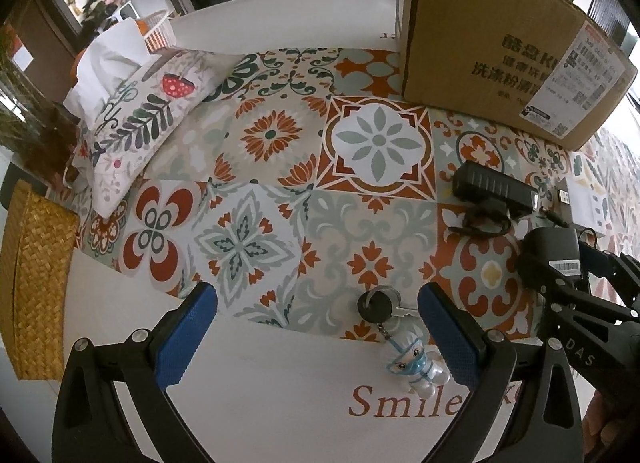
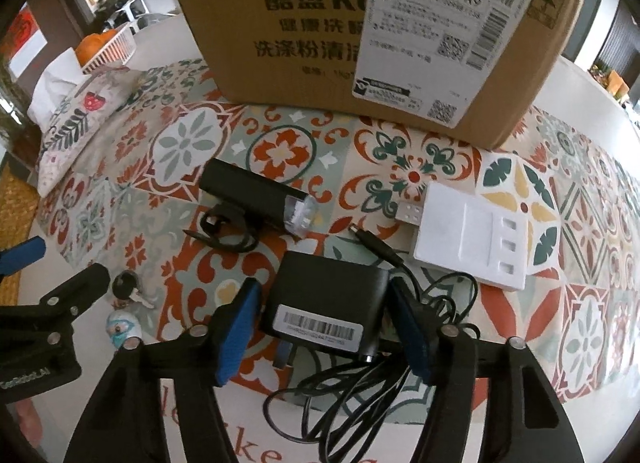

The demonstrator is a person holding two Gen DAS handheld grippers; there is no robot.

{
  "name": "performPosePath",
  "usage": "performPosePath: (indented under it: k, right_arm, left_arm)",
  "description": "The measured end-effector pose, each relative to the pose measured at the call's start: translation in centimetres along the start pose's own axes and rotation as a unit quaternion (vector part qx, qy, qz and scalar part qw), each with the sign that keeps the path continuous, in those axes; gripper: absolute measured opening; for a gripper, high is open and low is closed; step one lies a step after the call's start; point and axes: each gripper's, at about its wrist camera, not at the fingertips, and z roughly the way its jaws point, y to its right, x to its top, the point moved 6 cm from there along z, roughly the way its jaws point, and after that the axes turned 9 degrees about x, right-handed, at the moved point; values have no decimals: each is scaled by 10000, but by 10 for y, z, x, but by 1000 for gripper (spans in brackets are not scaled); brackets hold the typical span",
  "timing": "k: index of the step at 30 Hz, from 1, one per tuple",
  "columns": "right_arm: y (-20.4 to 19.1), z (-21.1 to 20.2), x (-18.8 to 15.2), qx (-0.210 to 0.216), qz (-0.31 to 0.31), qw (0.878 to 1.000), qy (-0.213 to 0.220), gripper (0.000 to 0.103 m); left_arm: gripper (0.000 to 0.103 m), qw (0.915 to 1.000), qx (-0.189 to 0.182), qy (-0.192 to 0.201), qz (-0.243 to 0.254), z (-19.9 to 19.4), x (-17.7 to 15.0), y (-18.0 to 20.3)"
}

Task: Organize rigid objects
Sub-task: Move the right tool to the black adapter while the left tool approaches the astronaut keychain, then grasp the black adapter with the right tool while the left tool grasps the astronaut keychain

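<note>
A black power adapter (image 2: 326, 305) with a barcode label and a tangled black cable (image 2: 360, 395) sits between the blue pads of my right gripper (image 2: 324, 295); the pads touch its sides, so it is shut on it. It also shows in the left wrist view (image 1: 550, 259). A black bike light (image 2: 256, 193) lies beyond it, also in the left wrist view (image 1: 494, 185). A white charger block (image 2: 474, 241) lies to the right. A key with a small figure keychain (image 1: 404, 347) lies just inside the right finger of my open, empty left gripper (image 1: 318, 321).
A large cardboard box (image 2: 360, 35) stands at the back of the patterned table mat (image 1: 280, 167). A floral tissue pouch (image 1: 136, 123) lies at the left, a woven basket (image 1: 34, 271) at the far left edge.
</note>
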Motion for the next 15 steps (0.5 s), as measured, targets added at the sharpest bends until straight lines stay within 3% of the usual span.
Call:
performPosePath:
  k: [15]
  right_arm:
    - [3, -29, -11, 87, 235, 9993, 287, 57]
  left_arm:
    - [102, 9995, -222, 173, 106, -25, -9, 1]
